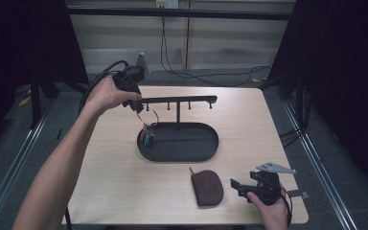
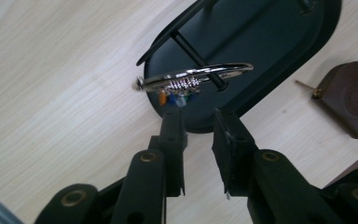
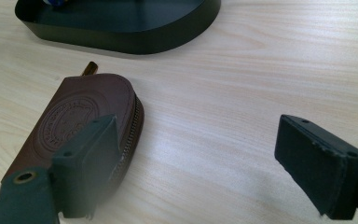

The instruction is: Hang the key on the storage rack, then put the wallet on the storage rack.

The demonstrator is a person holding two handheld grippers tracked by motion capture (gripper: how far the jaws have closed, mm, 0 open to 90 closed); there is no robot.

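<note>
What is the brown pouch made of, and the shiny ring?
The brown pouch looks like leather or an imitation: matte, with a stamped round emblem and a zipper edge. The ring looks like polished metal, silvery with bright reflections.

left hand-held gripper [image 1: 139, 106]: raised, jaws slightly apart | right hand-held gripper [image 1: 237, 186]: low, jaws wide apart

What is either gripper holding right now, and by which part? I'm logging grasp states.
Nothing is held. The left gripper is open just short of the key ring hanging on the rack; the right gripper is open beside the brown pouch.
</note>
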